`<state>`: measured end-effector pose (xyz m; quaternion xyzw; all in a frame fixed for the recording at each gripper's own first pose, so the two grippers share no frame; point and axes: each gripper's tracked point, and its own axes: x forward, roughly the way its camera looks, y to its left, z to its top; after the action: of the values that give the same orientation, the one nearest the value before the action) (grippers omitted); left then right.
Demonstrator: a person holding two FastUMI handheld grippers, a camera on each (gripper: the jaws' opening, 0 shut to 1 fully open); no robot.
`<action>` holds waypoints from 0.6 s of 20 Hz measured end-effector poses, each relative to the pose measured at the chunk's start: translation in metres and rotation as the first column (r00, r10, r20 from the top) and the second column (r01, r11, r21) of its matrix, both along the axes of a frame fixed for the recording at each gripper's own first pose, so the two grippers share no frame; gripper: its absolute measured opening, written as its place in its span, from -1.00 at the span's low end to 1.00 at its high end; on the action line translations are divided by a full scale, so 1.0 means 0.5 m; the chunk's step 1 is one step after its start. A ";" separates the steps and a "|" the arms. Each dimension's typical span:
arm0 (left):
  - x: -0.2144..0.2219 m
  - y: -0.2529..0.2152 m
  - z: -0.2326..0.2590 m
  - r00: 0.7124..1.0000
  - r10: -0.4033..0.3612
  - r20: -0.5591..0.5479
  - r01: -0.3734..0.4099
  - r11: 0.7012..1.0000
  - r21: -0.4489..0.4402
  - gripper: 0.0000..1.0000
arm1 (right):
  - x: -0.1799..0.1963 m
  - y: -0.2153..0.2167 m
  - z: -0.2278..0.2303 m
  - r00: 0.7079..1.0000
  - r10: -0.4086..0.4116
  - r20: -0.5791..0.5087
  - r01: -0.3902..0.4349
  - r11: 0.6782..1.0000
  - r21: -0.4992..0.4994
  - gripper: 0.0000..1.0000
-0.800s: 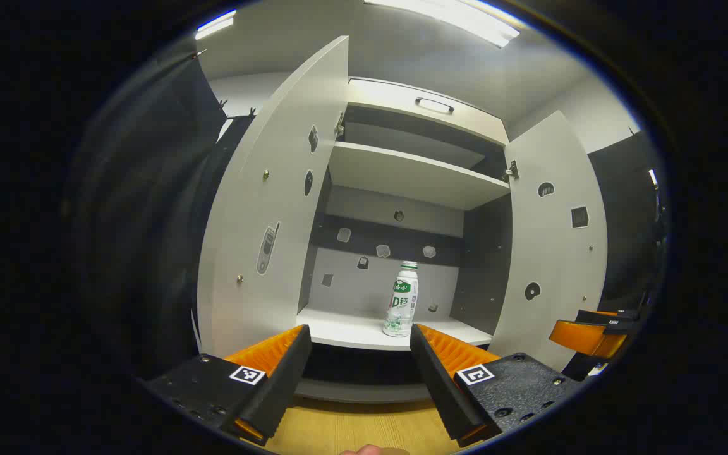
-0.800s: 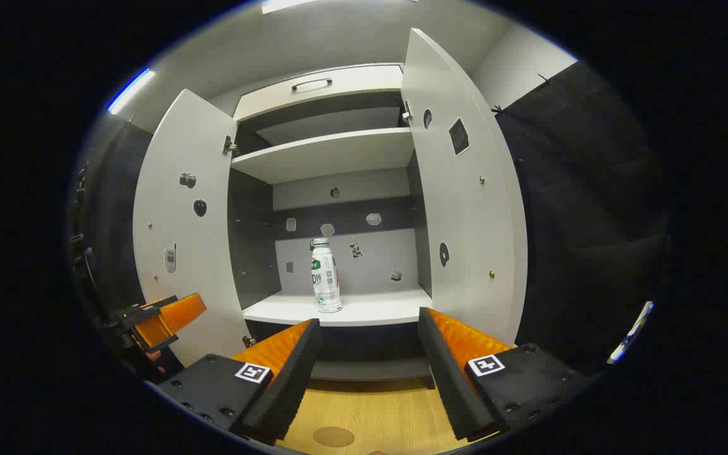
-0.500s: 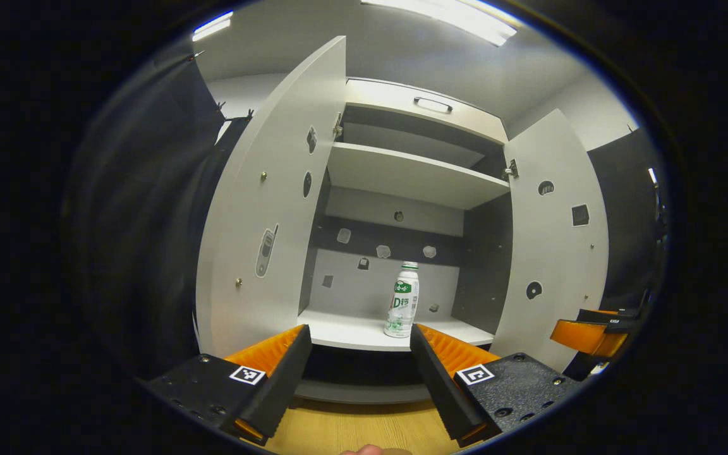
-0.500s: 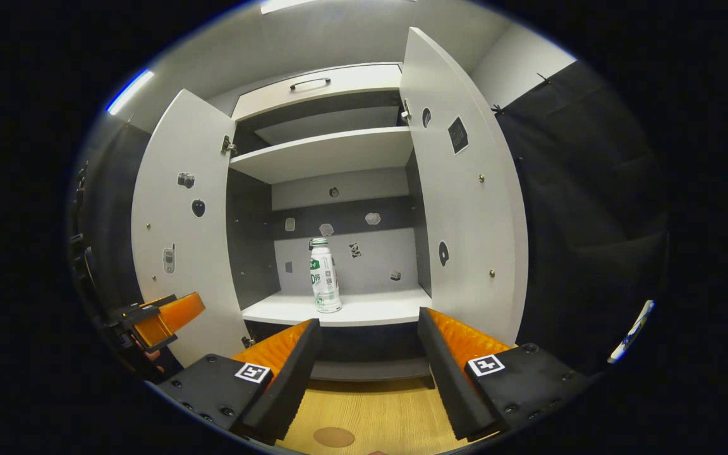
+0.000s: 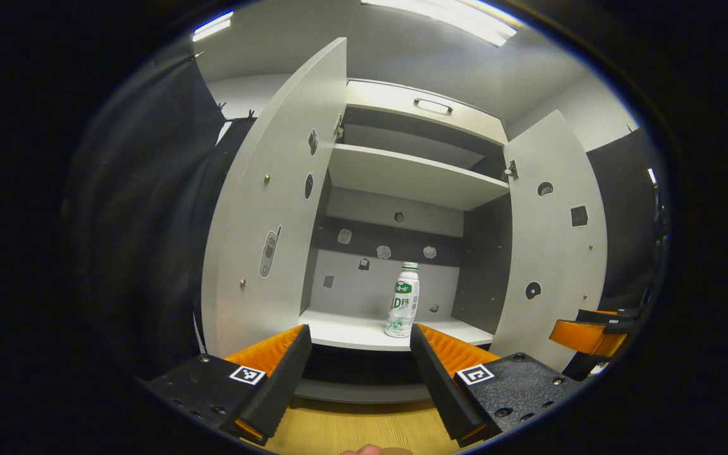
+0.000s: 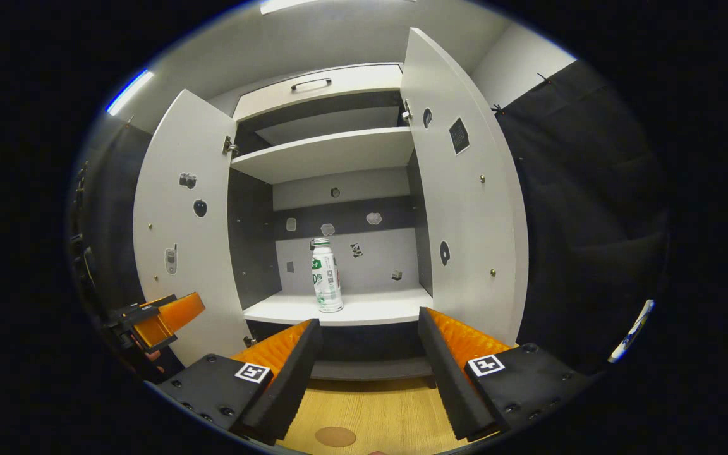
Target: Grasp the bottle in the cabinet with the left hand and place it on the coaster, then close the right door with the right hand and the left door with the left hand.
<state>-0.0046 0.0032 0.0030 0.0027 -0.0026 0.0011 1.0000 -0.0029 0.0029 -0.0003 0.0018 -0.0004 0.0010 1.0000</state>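
The white plastic bottle with green label and cap (image 5: 402,301) is seen upright on the lower shelf (image 5: 364,332) of the grey cabinet (image 6: 329,155), near its front edge, inside the cabinet and not on the round brown coaster (image 6: 335,436), which lies bare on the light wooden surface (image 6: 370,420) below. Both doors are swung fully out: left door (image 5: 269,208), right door (image 6: 465,189). The left tool (image 5: 359,370) is held wide apart, gripping nothing, well short of the shelf, with the bottle lined up toward its right finger. The right tool (image 6: 369,370) is likewise spread wide with nothing between its fingers.

Risks: a tall, narrow bottle can be tipped if it is struck by one finger on an off-centre approach. It could be clipped on the shelf lip on the way out. A door could be knocked by an arm swing. The small coaster could be missed at set-down.
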 end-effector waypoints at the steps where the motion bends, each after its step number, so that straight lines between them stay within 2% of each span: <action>1: -0.002 0.002 0.001 1.000 0.002 0.001 -0.002 1.000 -0.001 0.89 | -0.002 0.001 0.000 1.000 0.001 0.001 -0.001 1.000 0.000 0.84; 11: -0.031 0.025 0.009 0.999 0.033 0.004 -0.033 0.999 -0.003 0.89 | -0.018 0.013 -0.001 1.000 0.014 0.002 -0.014 1.000 0.003 0.83; 12: -0.033 0.027 0.009 0.999 0.036 0.005 -0.036 0.999 -0.003 0.90 | -0.017 0.013 -0.002 1.000 0.015 0.002 -0.015 1.000 0.003 0.96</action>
<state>-0.0211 0.0167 0.0077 0.0010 -0.0051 0.0191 0.9998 -0.0117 0.0097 -0.0012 0.0034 -0.0016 0.0083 1.0000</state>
